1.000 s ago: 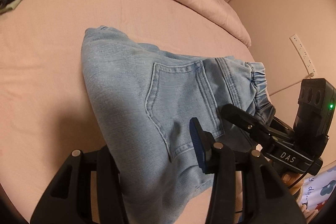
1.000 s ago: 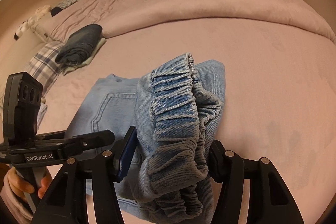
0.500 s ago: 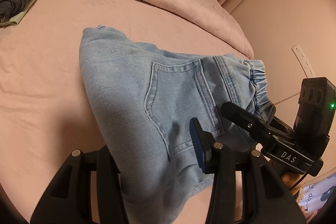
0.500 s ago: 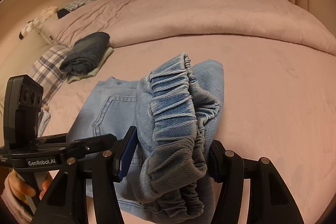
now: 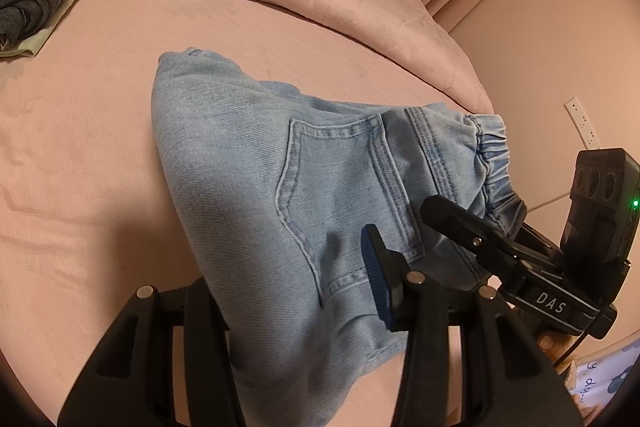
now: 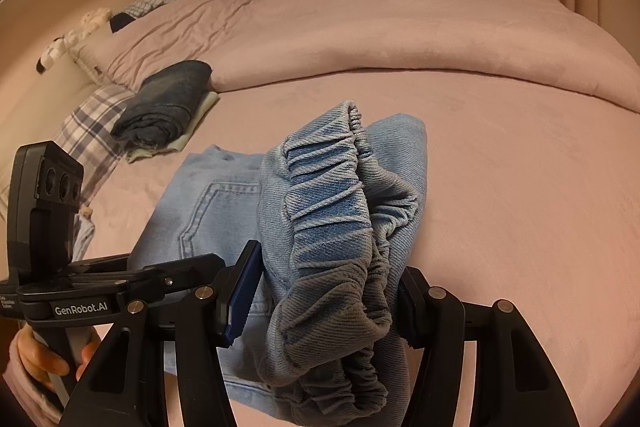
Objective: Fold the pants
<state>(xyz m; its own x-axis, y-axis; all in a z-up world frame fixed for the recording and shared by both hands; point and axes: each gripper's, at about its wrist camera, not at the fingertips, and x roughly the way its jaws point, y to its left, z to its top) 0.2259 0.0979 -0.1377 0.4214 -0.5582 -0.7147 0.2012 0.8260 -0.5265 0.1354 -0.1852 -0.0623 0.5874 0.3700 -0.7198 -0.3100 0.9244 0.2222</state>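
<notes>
Light blue jeans (image 5: 248,163) hang over the pink bed (image 5: 80,147), back pocket up, far folded end resting on the sheet. My left gripper (image 5: 288,275) is shut on the near edge of the denim; its blue pad presses beside the pocket. In the right wrist view the gathered elastic waistband (image 6: 328,211) is bunched between the pads of my right gripper (image 6: 324,287), which is shut on it. The right gripper (image 5: 480,227) shows at the waistband end in the left wrist view. The left gripper (image 6: 208,267) shows at the left, a hand (image 6: 40,359) on its handle.
A folded dark denim stack (image 6: 164,103) on a pale cloth lies at the bed's far left. A rolled pink duvet (image 6: 400,27) runs along the back. A plaid pillow (image 6: 88,123) is at the left, and a wall socket strip (image 5: 582,123) at the right.
Both views have drawn back slightly, so more of the far bed and the dark stack shows. Both grips on the jeans look the same.
</notes>
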